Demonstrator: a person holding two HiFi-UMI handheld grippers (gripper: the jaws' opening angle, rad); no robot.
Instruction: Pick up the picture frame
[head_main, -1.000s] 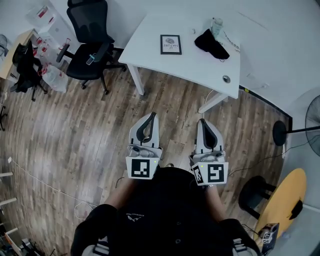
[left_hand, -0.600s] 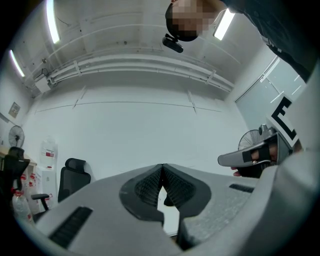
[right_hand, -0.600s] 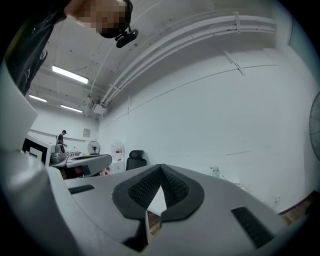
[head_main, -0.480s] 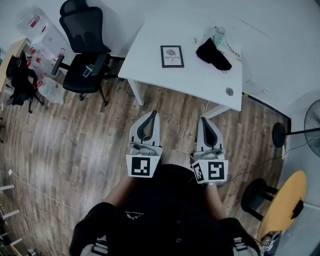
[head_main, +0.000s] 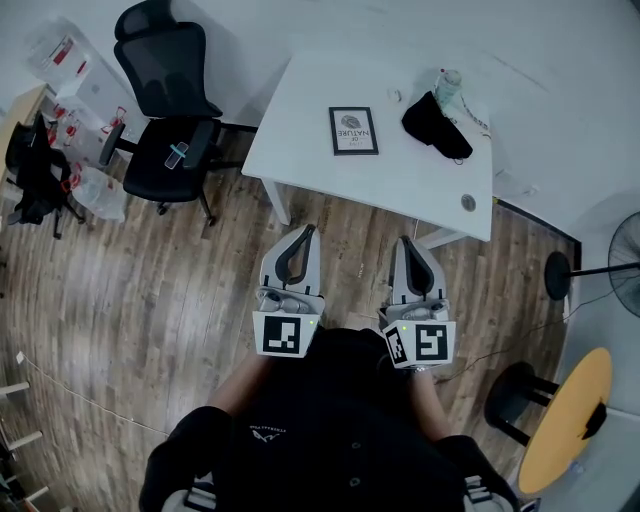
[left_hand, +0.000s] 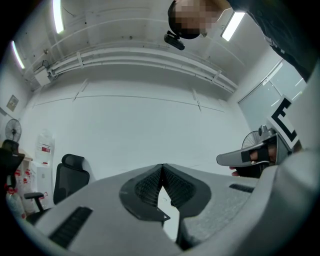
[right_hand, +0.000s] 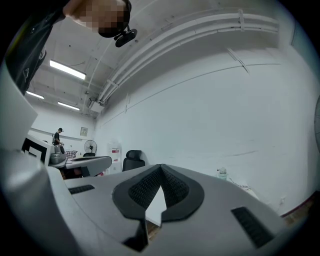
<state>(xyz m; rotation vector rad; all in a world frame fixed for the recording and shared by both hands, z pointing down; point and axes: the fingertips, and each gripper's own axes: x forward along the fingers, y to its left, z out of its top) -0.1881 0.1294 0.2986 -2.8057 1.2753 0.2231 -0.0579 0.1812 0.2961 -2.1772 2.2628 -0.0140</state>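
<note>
Since the earlier frames the white rectangular table (head_main: 400, 180) has drawn nearer in the head view, while the left gripper (head_main: 303, 235) and right gripper (head_main: 405, 244) are held side by side over the wood-plank floor (head_main: 150, 270), short of the table's near edge. Both grippers: jaws pressed together, nothing between them. Black-rimmed picture frame with a white print (head_main: 353, 130) lies flat on the table's left half, midway between near and far edges; clear plastic bottle (head_main: 447, 85), contents unreadable, stands near the far right corner just beside a crumpled black cloth (head_main: 437, 125).
</note>
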